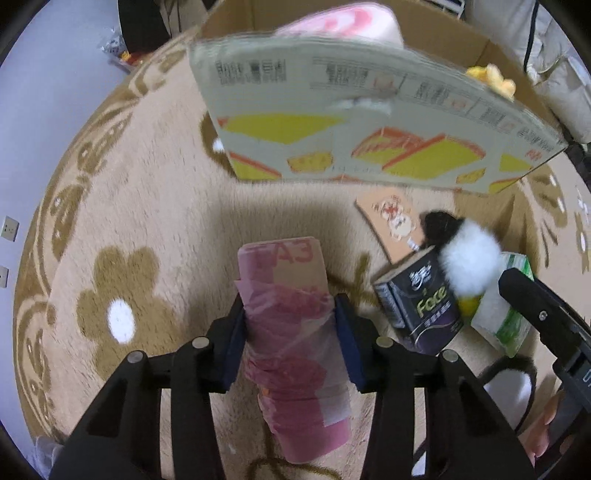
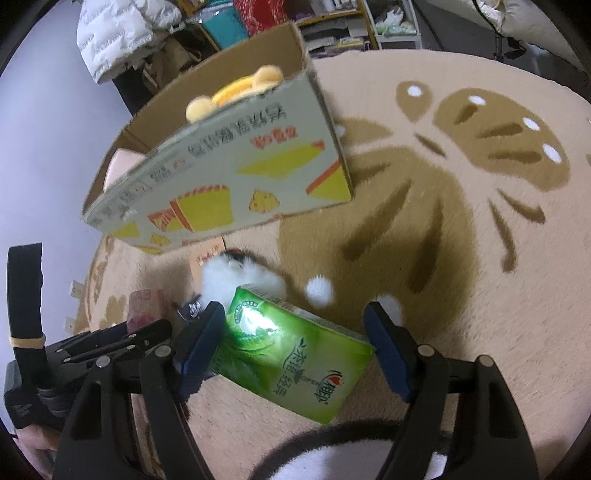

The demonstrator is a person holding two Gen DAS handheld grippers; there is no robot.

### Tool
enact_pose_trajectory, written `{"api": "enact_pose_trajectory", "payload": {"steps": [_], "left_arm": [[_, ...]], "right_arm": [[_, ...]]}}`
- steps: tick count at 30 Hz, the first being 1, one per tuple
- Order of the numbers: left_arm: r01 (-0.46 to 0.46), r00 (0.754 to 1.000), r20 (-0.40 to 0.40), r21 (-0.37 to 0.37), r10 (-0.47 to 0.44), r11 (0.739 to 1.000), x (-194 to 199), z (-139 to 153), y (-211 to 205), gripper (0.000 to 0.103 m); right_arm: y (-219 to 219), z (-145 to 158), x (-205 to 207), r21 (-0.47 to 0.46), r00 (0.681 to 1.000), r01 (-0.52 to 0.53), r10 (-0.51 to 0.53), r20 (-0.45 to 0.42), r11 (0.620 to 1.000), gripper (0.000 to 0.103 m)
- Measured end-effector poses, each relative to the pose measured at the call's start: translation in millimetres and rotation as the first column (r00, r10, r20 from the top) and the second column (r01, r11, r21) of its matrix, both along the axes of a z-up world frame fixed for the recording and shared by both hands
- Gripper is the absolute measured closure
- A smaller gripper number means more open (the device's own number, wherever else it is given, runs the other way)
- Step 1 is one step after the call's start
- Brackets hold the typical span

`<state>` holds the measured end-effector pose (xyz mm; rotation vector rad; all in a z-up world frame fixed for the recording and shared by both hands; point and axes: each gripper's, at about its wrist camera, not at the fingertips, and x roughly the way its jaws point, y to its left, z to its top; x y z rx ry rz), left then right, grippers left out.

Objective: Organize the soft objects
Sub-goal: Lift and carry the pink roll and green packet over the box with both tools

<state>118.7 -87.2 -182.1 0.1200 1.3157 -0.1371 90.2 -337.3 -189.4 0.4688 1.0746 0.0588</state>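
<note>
My left gripper is shut on a pink tissue pack and holds it above the rug. My right gripper is open around a green tissue pack that lies on the rug; the left pad touches it, the right pad stands apart. The green pack also shows in the left wrist view. A cardboard box stands ahead, also in the right wrist view, holding a pink-white plush and a yellow plush.
A black tissue box and a black-and-white plush lie between the grippers, near a flat printed card. A beige flower-patterned rug covers the floor. Shelves and a white jacket stand behind the box.
</note>
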Motion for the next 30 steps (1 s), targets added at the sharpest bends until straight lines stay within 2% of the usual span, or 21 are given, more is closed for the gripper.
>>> {"api": "enact_pose_trajectory", "payload": {"steps": [4,7,10,13,17,21,24,25,27,30], "left_arm": [[-0.005,0.997,0.079,-0.017,0.006,1.000,-1.6,15.6,2.9,0.060],[-0.046,0.988,0.145,-0.008,0.047,0.999,1.7,32.0,10.4,0.060],[-0.096,0.980,0.173,-0.033,0.100,0.995,-0.8,44.8,29.0,0.060],[-0.136,0.967,0.211,-0.047,0.143,0.990,-5.2,58.8,41.9,0.061],[-0.171,0.944,0.277,-0.050,0.178,0.984,-8.5,79.5,51.6,0.061],[-0.191,0.916,0.350,-0.052,0.197,0.980,-4.8,96.4,68.1,0.067],[-0.209,0.902,0.367,-0.083,0.225,0.974,-1.6,104.7,79.0,0.085],[-0.203,0.900,0.374,-0.096,0.224,0.974,-0.8,107.2,81.5,0.087],[-0.168,0.912,0.353,-0.141,0.208,0.976,3.2,108.8,84.5,0.087],[-0.179,0.916,0.328,-0.185,0.232,0.966,7.4,101.4,87.9,0.087]], "right_arm": [[-2.8,4.3,-0.1,0.009,1.000,0.007,-0.008,0.022,1.000,0.021],[-7.3,8.0,0.8,0.003,0.999,0.000,0.000,0.043,1.000,0.021],[-9.2,12.6,3.1,-0.004,0.998,-0.006,0.006,0.059,1.000,0.021],[-9.4,18.8,3.8,-0.010,0.996,0.000,0.001,0.084,1.000,0.021],[-9.8,34.1,0.7,-0.063,0.993,-0.006,0.013,0.113,0.998,0.021],[-8.6,52.9,-0.8,-0.066,0.985,-0.010,0.021,0.169,0.998,0.021],[-7.2,69.5,-3.0,-0.066,0.973,-0.015,0.029,0.228,0.998,0.021],[-5.7,74.1,-3.8,-0.076,0.969,-0.014,0.032,0.244,0.997,0.021],[-3.3,80.9,-4.1,-0.088,0.963,-0.016,0.039,0.266,0.996,0.021],[-1.7,82.3,-3.9,-0.088,0.960,-0.019,0.043,0.278,0.996,0.021]]}}
